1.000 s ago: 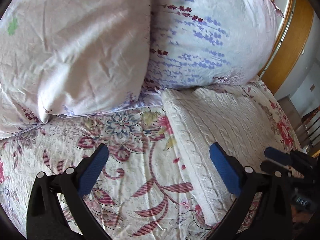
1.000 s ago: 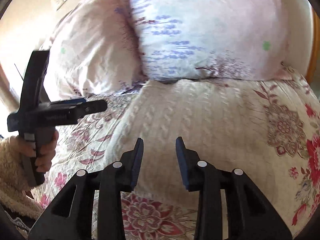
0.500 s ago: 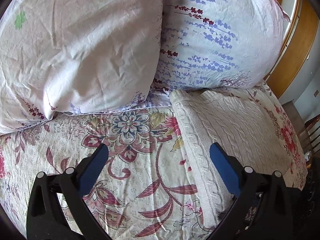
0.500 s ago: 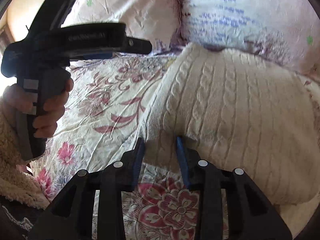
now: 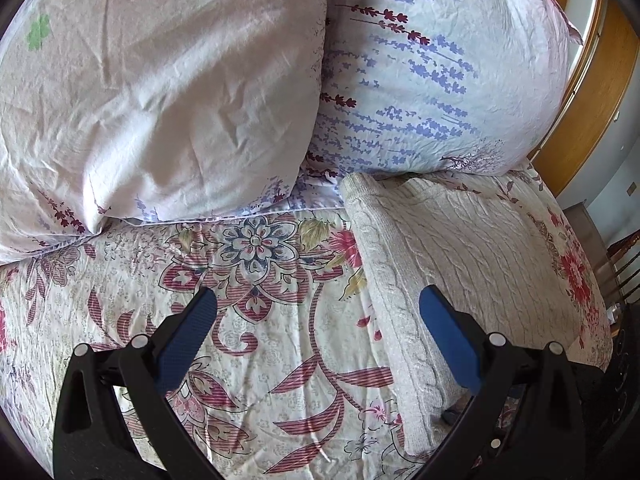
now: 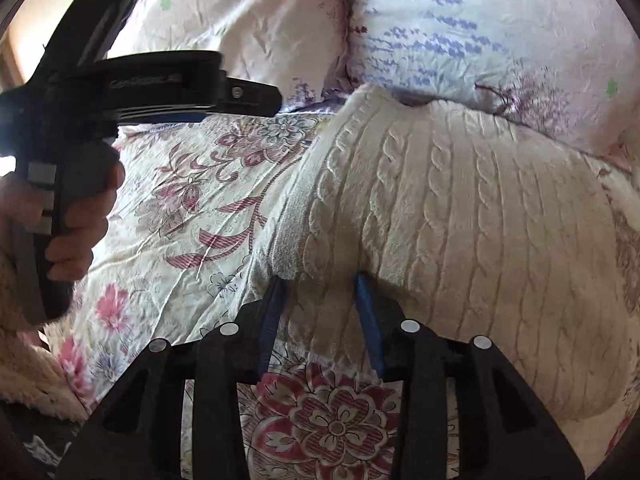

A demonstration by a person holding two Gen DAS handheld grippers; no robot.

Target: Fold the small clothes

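Note:
A cream cable-knit sweater lies folded on the floral bedspread, its far end against the pillows. In the right wrist view the sweater fills the middle. My right gripper has its tips dug in at the sweater's near left edge. Its jaws are opening, with a bunch of the knit between them. My left gripper stands wide open above the bedspread with nothing held, and its right finger hangs over the sweater's left edge. A hand holds the left tool's handle.
Two big pillows lie at the head of the bed, a pale pink one and one with a lavender print. A wooden headboard curves past the right edge. Bare bedspread lies left of the sweater. A fleecy sleeve is at lower left.
My right gripper has come down and forward onto the sweater's near edge, rolled a little, and its jaws have widened slightly. My left gripper has hardly moved and stays wide open.

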